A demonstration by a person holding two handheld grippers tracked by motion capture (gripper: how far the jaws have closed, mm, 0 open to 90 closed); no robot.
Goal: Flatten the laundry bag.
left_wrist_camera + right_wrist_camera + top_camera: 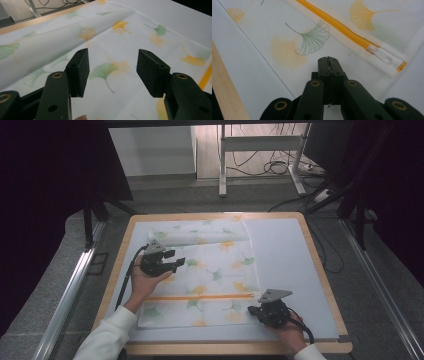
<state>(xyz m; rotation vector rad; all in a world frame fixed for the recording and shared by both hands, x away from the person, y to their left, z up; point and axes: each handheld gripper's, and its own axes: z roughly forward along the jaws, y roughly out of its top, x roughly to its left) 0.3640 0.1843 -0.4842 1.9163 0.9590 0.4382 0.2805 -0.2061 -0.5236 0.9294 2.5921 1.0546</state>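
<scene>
A white cloth printed with green and orange ginkgo leaves lies flat on the table, and its far edge is folded over into a soft roll. An orange zipper runs across its near part and ends at a white pull tab. My left gripper hovers over the cloth's left side, open, with nothing between its jaws. My right gripper is shut, its tips down at the cloth's near right corner, just short of the zipper's end. Whether cloth is pinched between them I cannot tell.
A pale mat covers the wooden table, bare to the right of the cloth. The wooden rim runs close to my right gripper. Beyond the table are a metal frame's legs and floor cables.
</scene>
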